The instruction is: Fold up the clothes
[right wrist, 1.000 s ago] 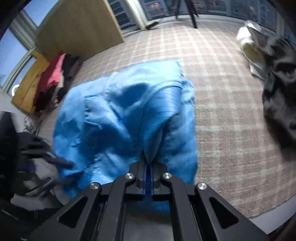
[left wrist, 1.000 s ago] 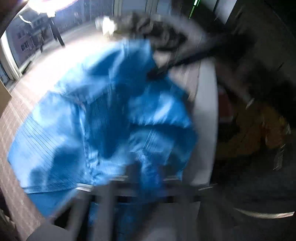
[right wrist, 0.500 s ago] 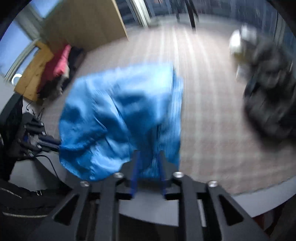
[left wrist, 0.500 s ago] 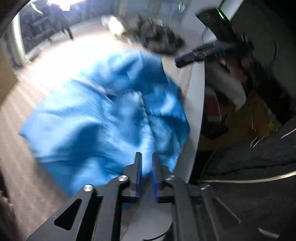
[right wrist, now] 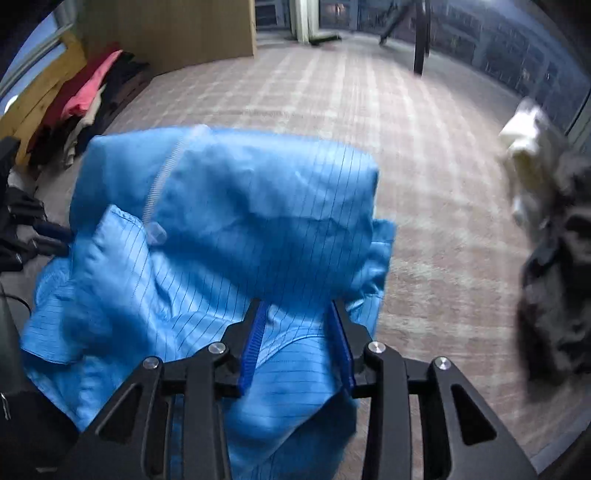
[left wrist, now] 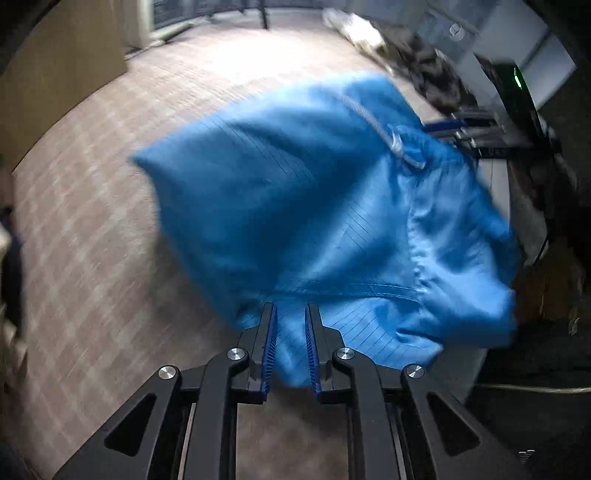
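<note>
A blue pinstriped garment [left wrist: 314, 206] with a white zipper [left wrist: 369, 118] lies bunched on the checked tablecloth [left wrist: 92, 221], partly over the table's near edge. My left gripper [left wrist: 291, 314] is shut on a gathered fold of it, with cloth filling the narrow gap between the fingers. In the right wrist view the same garment [right wrist: 240, 221] is doubled over, its zipper [right wrist: 162, 181] running down the left. My right gripper [right wrist: 299, 314] stands open, its fingers wide apart over the cloth and pinching nothing.
A dark crumpled pile of clothes [right wrist: 554, 295] with a white cloth [right wrist: 524, 147] lies at the right. Folded clothes [right wrist: 85, 99] are stacked at the far left beside a wooden board [right wrist: 166, 33]. Checked tablecloth [right wrist: 424, 184] stretches beyond the garment.
My right gripper, shut on the blue cloth a second ago, has opened wide and let go. The garment has been thrown over into a folded, more compact heap. Both cameras swung round.
</note>
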{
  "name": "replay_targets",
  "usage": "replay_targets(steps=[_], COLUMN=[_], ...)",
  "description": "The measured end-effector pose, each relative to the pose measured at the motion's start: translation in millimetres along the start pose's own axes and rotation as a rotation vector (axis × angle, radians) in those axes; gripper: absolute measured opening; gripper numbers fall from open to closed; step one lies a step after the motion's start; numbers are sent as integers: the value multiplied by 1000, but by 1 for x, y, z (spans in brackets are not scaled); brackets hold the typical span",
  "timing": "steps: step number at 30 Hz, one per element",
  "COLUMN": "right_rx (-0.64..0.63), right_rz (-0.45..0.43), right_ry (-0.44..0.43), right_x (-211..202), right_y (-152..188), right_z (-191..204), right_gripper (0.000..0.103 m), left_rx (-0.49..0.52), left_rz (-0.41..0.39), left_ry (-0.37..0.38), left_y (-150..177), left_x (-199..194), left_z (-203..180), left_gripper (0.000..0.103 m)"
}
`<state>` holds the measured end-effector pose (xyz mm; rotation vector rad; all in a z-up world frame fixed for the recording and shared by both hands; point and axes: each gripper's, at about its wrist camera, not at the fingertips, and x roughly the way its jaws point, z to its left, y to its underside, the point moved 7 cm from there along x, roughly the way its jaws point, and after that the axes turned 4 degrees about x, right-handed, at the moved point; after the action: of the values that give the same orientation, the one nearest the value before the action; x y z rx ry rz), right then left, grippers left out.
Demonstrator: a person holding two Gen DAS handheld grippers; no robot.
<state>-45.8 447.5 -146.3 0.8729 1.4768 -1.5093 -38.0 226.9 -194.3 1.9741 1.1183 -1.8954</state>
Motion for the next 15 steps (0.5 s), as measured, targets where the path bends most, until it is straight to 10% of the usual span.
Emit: replay_targets(steps=[7,15], right_rx=[-26,-56], right_rz=[12,43], right_ry=[41,114], right_x=[-2,-21], right_y=[10,36], right_z=[5,2], right_gripper=[42,42], left_rx=[109,62], left_rz=[-184,-5], left_ry=[54,-16], left_y=[-31,-8], left_x=[-41,20], left_z=[-55,-54], left_gripper=[22,19])
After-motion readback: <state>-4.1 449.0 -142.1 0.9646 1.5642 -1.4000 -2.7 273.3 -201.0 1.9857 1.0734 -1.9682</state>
